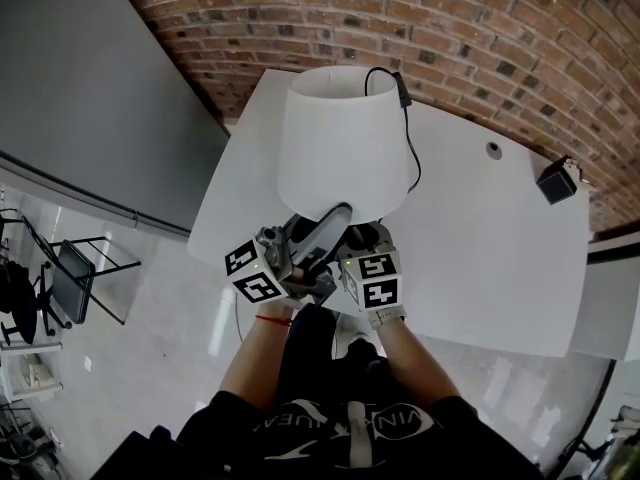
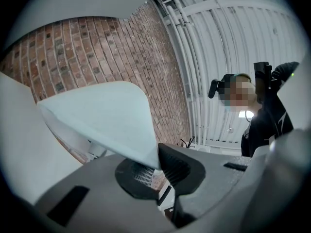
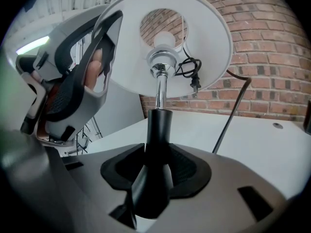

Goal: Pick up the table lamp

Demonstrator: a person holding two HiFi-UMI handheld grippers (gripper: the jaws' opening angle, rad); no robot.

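The table lamp has a white shade [image 1: 340, 138] and stands near the front edge of the white table [image 1: 500, 248]. My left gripper [image 1: 335, 216] reaches up from the front and is shut on the shade's lower rim. In the left gripper view the rim of the shade [image 2: 107, 115] is pinched between the pads of the left gripper [image 2: 158, 164]. My right gripper [image 1: 362, 238] sits under the shade. In the right gripper view its jaws [image 3: 158, 171] close round the lamp's black stem [image 3: 158, 140], pads against both sides. Above are the chrome rod [image 3: 159, 89] and the bulb inside the shade [image 3: 209, 42].
The lamp's black cord [image 1: 412, 138] runs over the table behind the shade, its plug [image 3: 194, 81] looped under the shade. A small black box [image 1: 557, 181] sits at the table's far right corner. A brick wall [image 1: 480, 28] stands behind. Chairs [image 1: 70, 278] stand on the floor at left.
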